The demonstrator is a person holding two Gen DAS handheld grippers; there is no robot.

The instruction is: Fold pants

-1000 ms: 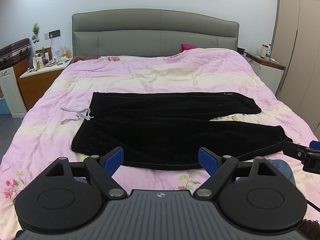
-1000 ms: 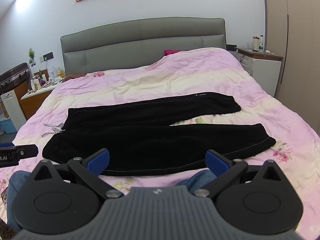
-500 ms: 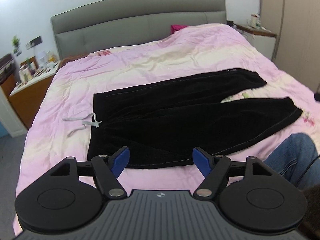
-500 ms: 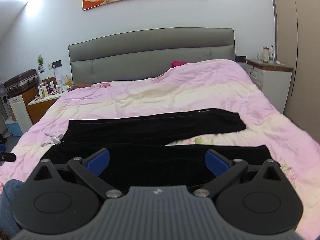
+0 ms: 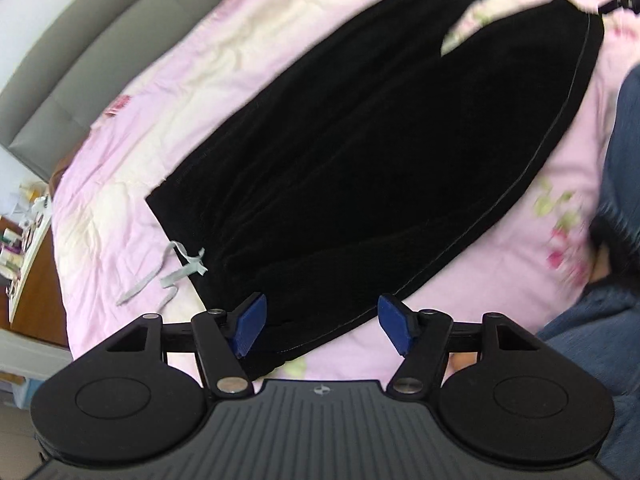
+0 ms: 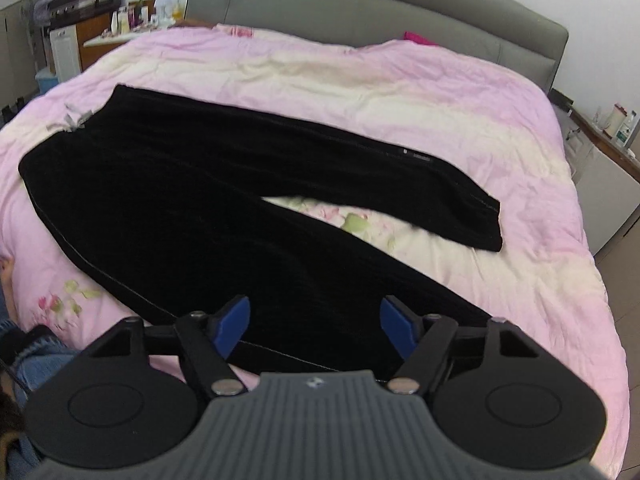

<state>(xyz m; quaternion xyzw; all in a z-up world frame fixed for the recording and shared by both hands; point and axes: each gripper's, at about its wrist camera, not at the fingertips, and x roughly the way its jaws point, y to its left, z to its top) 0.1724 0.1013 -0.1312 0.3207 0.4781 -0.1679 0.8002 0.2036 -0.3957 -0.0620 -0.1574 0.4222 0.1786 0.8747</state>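
Black pants (image 5: 360,152) lie flat on a bed under a pink quilt (image 6: 400,92), legs spread apart, a grey drawstring (image 5: 176,268) trailing from the waistband. We hold our left claw (image 5: 322,324) over the waistband's near corner; its jaws have just been closing, the blue pads apart with cloth lying below the gap. Our right claw (image 6: 316,326) hangs over the near leg's cuff end, jaws likewise just closing, pads not pressing the fabric. A grey headboard (image 6: 360,12) stands behind.
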